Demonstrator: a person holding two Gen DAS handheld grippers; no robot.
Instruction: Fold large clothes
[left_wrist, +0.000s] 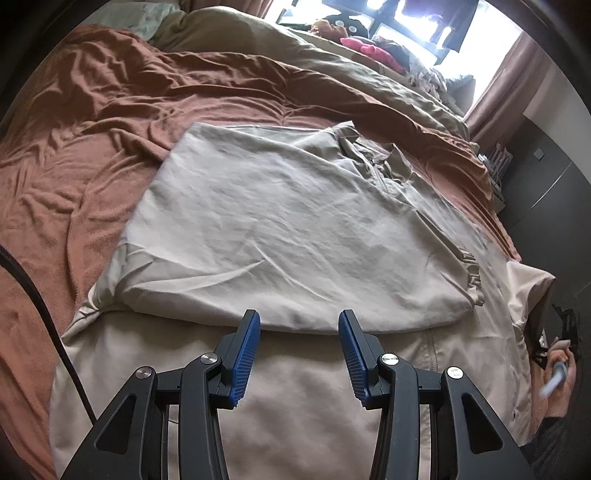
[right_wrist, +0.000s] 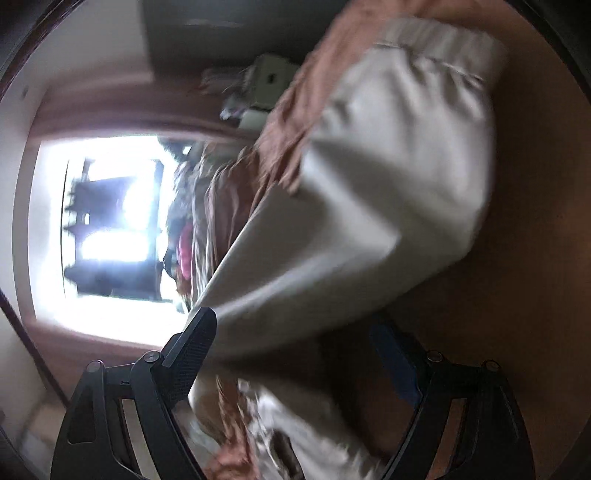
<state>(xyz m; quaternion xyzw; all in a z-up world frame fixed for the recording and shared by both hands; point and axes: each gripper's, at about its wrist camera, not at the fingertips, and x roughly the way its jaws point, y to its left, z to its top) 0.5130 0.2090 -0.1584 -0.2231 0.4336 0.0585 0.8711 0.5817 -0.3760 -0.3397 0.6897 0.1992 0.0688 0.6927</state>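
A large beige jacket (left_wrist: 295, 221) lies on a bed with a rust-brown sheet (left_wrist: 92, 129). Its upper part is folded over into a flat panel, and the zipped collar (left_wrist: 373, 162) shows at the far right. My left gripper (left_wrist: 299, 317) hovers over the near edge of that fold, blue pads apart, with nothing between them. The right wrist view is blurred and rolled sideways. There the right gripper (right_wrist: 295, 321) stands wide open, and the beige jacket (right_wrist: 388, 184) hangs past its fingers without being pinched.
An olive duvet (left_wrist: 332, 62) and a pile of clothes (left_wrist: 369, 48) lie at the far side by the bright window (right_wrist: 110, 221). A black cable (left_wrist: 37, 295) runs down the left. A person's hand (left_wrist: 557, 369) is at the bed's right edge, beside dark furniture (left_wrist: 546, 177).
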